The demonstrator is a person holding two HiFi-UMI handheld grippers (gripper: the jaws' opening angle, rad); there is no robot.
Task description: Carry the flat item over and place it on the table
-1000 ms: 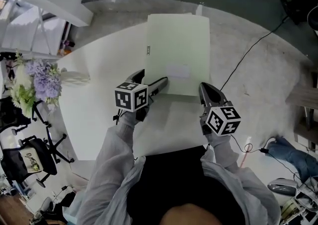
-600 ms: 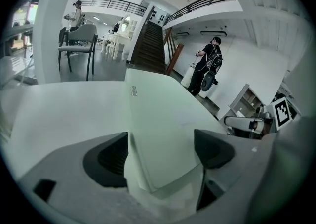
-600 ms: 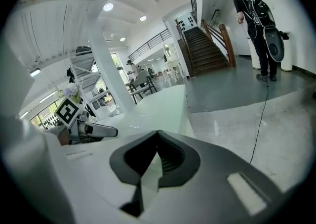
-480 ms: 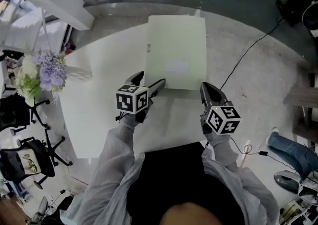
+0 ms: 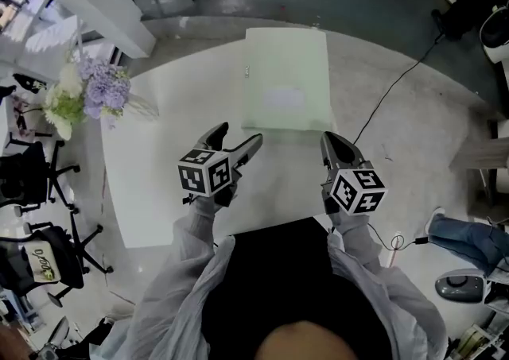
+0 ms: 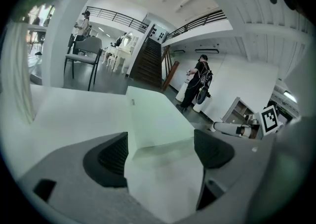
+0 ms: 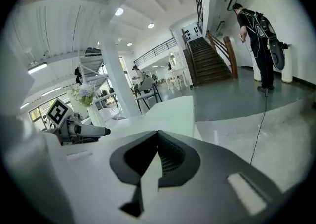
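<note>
The left tool [image 5: 238, 135], jaws wide apart and empty, and the right tool [image 5: 328, 141], jaws pressed together on nothing, hover near the pale green sheet [image 5: 286, 80], which lies flat on the white desk [image 5: 159, 168].

Bright, even overhead lighting; worktop [image 5: 159, 144] glares white. Both gripper views show fisheye distortion, dark vignetted corners, blurred foreground.

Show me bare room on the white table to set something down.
Widest bare patch: left on the white table, between the purple-and-white flower bouquet and the left tool. A smaller strip lies between it and the right tool, nearer than the pale green flat rectangular sheet. The sheet crowds the far right.
</note>
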